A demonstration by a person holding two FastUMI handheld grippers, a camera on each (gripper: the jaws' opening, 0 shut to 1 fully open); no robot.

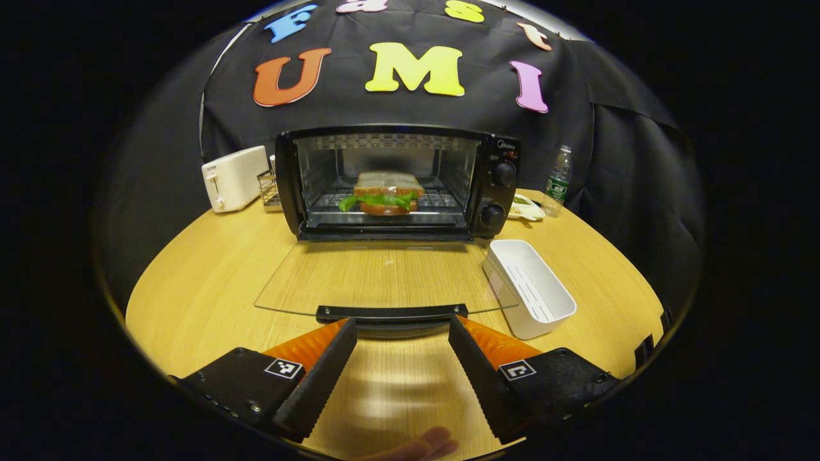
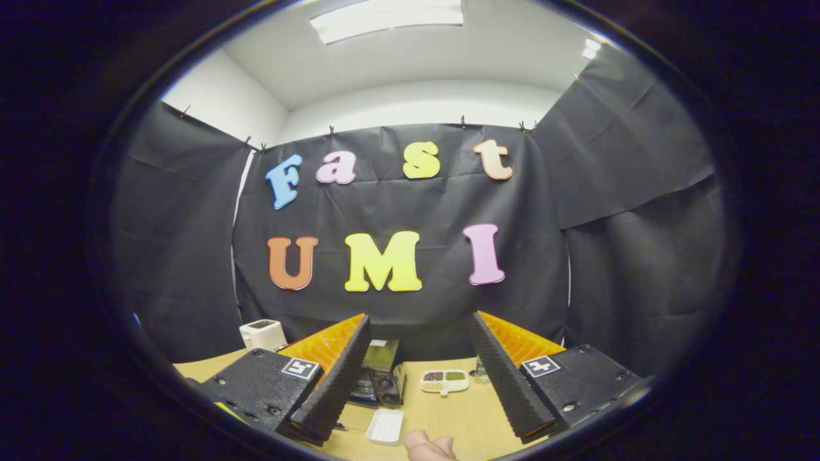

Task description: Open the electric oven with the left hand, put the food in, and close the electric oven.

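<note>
Left gripper view first: the black electric oven with two knobs down its right side (image 1: 397,182) sits at the back of the round wooden table (image 1: 192,288), door side facing the camera. Its glass door (image 1: 384,275) is dropped all the way flat onto the table with the black bar handle (image 1: 392,313) at the near edge, so the handle's long axis runs side to side. The brown-bread sandwich with green lettuce (image 1: 386,194) is already inside on the wire rack, lying flat with its broad side toward us. The left gripper (image 1: 402,333) hangs just behind the handle with its jaws spread wide and nothing in them. My guess is it's lined up there to get under the handle and swing the door up, since closing looks like the only step left. An empty white rectangular plastic tray (image 1: 530,288) sits right of the door, probably where the food came from.

Right gripper view: the right gripper (image 2: 419,346) is raised and aimed at the wall, jaws wide apart and empty, seemingly parked out of the way. Far below you can see the oven, the white tray and a white toaster (image 2: 262,333).
</note>
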